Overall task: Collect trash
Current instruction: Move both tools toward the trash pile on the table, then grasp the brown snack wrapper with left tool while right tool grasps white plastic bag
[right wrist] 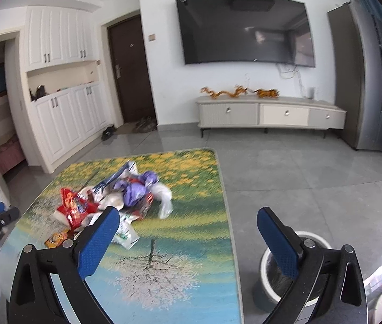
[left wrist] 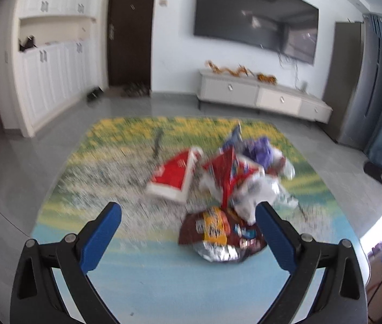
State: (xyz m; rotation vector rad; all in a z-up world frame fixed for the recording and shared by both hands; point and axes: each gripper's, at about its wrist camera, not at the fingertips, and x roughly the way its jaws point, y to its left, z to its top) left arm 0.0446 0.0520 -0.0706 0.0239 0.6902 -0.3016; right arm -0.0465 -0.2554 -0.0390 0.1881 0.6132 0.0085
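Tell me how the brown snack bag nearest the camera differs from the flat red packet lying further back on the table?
The brown snack bag is dark with a yellow label and crumpled open, its silver lining showing; the red packet is bright red with white edges and lies fairly flat. The brown bag sits at the near end of the pile, between the open left gripper's fingers in that view; the red packet lies off to the pile's left side. Both are litter on the patterned table.
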